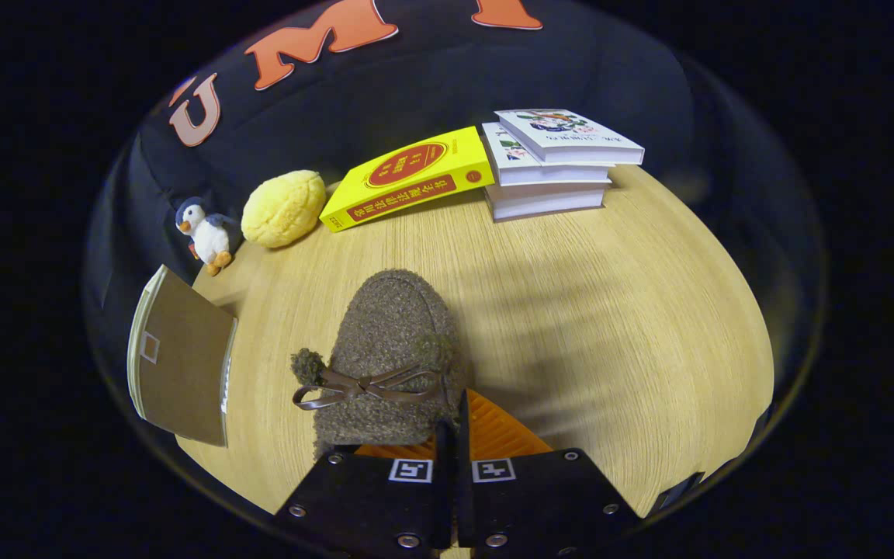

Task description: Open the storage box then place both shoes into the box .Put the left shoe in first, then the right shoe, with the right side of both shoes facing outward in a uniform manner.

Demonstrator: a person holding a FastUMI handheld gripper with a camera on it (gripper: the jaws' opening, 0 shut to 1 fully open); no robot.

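At the far left, near me, a brown box (183,369) with pale edges leans over the edge of the wooden surface (610,310). Beyond it, at the far left corner, a small plush penguin (205,233) stands upright, and just right of it sits a round yellow plush bun (282,208). In the middle, a fuzzy brown shoe (393,349) with a thin brown bow and a pom-pom points its toe away from me; it sits just ahead of my fingers and slightly to their left. My hand-held gripper (453,435) has its fingers pressed close together at the shoe's near right edge; they appear to pinch its rim, though I cannot tell for sure. Far behind the shoe, a yellow book (408,178) lies tilted, its right end propped on a stack of white books (556,163) at the far right of centre.
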